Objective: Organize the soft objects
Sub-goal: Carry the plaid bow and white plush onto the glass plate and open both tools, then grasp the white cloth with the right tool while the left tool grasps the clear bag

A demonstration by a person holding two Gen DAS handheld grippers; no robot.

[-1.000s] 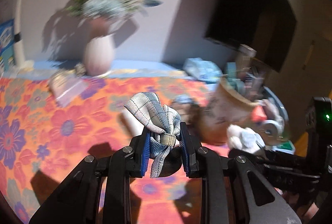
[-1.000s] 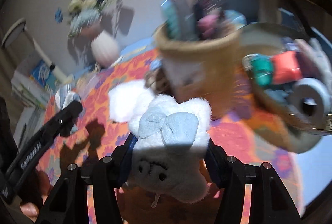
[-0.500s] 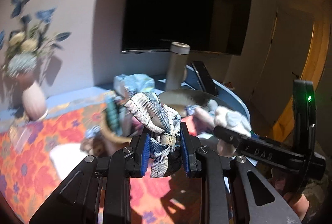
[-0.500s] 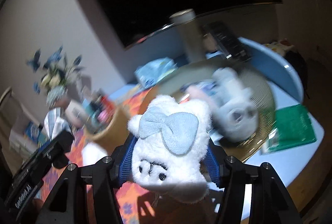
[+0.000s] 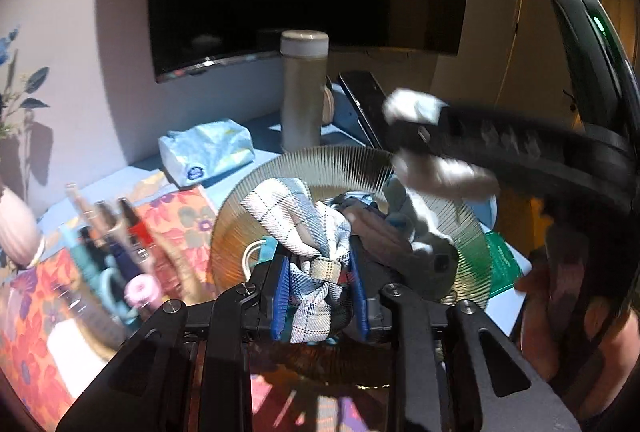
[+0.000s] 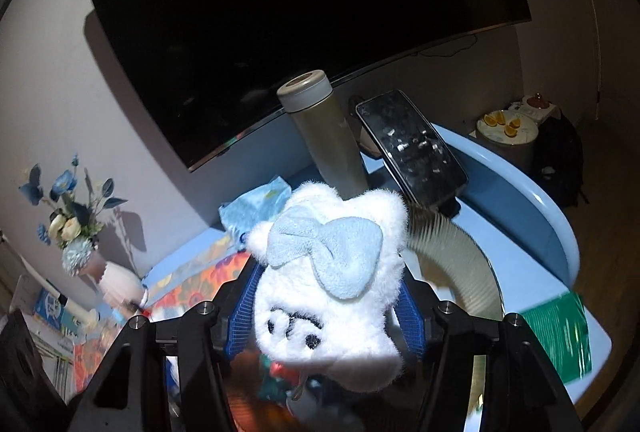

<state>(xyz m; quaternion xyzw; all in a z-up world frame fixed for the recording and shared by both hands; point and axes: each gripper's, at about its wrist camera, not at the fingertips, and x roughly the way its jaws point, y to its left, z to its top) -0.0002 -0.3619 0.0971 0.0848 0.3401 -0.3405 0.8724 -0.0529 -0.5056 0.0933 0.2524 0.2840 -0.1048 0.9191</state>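
Observation:
A plaid fabric bow [image 5: 308, 232] sits between the blue pads of my left gripper [image 5: 320, 272], whose jaws are opening slightly but still touch it. It hangs over a ribbed glass bowl [image 5: 340, 164] that holds a grey plush toy [image 5: 424, 228] and a pinkish cloth [image 5: 376, 228]. My right gripper [image 6: 330, 296] grips a white plush [image 6: 328, 284] with a light blue bow. Its jaws are also opening, with the plush still between the pads. That gripper and the blurred plush [image 5: 436, 172] hover over the bowl's far right rim [image 6: 460, 244].
Behind the bowl stand a tall flask [image 5: 302, 92], a propped phone [image 5: 364, 100] and a tissue pack [image 5: 208, 152]. A holder of pens [image 5: 120, 244] and a vase [image 5: 14, 228] are at the left on the floral cloth. A green booklet [image 5: 502, 264] lies right. A hand [image 5: 540, 284] holds the right gripper.
Both grippers swung from the floral cloth and pen holder over to above the glass bowl, each still carrying its soft item. The right one rose over the rim.

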